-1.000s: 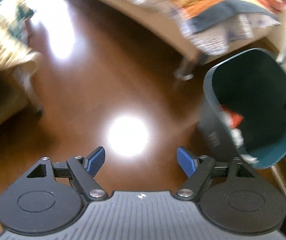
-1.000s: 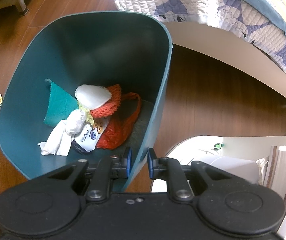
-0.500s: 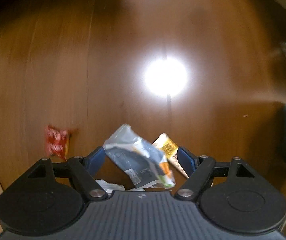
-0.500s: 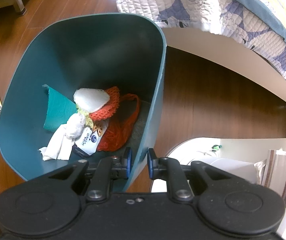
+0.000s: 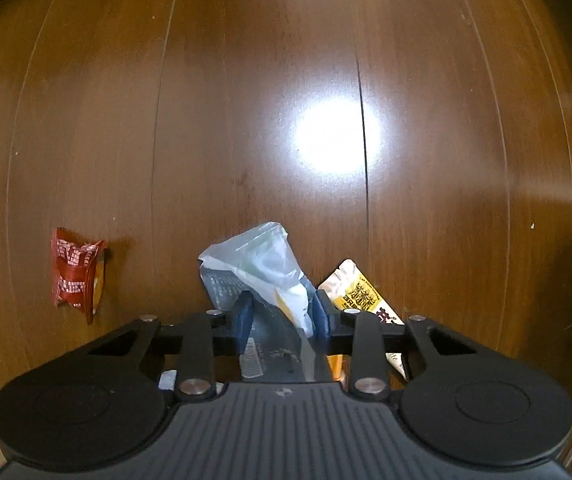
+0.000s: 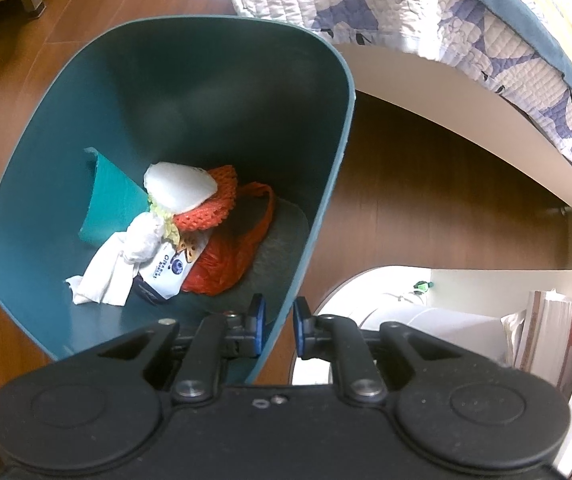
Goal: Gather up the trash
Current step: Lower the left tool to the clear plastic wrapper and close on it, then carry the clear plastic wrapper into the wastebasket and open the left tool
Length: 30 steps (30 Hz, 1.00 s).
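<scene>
Trash wrapper (image 5: 260,276), crumpled, pale clear plastic w/ grey printed panel and a bit of orange, sits on the wood floor (image 5: 246,120) right between our left hand-held gripper (image 5: 284,314) fingers: blue pads pressing both sides, so we're clenched on it. Just right of it, touching, a yellow-and-white sachet (image 5: 360,294) w/ black print, partly under our right finger. Off to the left, well apart, a red wrapper (image 5: 76,274) w/ white text, folded and standing on edge.

Over on the right side, our right hand-held gripper (image 6: 278,326) is pinched on the rim of the teal bin (image 6: 30,184), one pad inside, one outside the wall. Bin's tilted toward us; inside we see white tissue (image 6: 104,270), an orange mesh bag (image 6: 226,236), a white foam piece (image 6: 180,190) and a teal card (image 6: 112,200). Quilted bed (image 6: 446,24) beyond.
</scene>
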Each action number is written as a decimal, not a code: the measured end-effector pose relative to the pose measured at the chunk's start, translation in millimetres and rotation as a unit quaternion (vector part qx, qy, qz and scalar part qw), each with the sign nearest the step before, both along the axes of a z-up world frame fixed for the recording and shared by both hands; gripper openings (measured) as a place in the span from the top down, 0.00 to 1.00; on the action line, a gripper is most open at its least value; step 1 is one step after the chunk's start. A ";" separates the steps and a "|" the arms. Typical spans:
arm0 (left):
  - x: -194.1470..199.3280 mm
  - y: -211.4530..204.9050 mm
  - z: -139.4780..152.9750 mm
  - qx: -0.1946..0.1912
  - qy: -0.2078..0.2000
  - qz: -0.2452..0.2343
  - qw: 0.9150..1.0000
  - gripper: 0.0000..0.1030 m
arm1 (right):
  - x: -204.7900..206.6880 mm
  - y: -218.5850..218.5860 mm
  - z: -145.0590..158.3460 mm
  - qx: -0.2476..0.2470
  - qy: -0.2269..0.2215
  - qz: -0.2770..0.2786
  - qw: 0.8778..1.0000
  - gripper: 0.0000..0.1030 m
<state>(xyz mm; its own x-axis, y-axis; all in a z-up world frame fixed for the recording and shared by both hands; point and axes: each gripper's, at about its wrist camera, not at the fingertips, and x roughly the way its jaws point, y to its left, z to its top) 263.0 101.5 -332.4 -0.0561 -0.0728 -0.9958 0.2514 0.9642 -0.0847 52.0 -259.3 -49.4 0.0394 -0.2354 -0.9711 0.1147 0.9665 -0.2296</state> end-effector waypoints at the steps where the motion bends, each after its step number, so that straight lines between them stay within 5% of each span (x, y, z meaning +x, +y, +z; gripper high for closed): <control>1: -1.1 -1.7 2.2 0.003 -0.006 -0.006 1.000 0.85 | -0.8 0.2 0.4 0.000 0.000 -0.001 1.000 0.87; 8: -4.7 -12.8 30.7 0.006 -0.037 -0.035 0.999 0.92 | -3.6 -1.6 2.3 0.003 -0.014 -0.003 1.000 0.87; 14: -11.2 -33.8 97.7 -0.033 -0.091 -0.085 0.992 0.92 | -3.1 -3.6 6.0 0.001 -0.032 0.002 0.999 0.89; 22: -45.0 -101.1 204.3 -0.120 -0.179 -0.210 0.954 0.92 | 4.4 5.6 13.9 -0.009 -0.050 0.040 0.998 0.89; 30: -74.8 -154.3 275.2 -0.191 -0.217 -0.268 0.919 0.92 | 11.8 21.4 18.9 -0.025 -0.064 0.089 0.994 0.89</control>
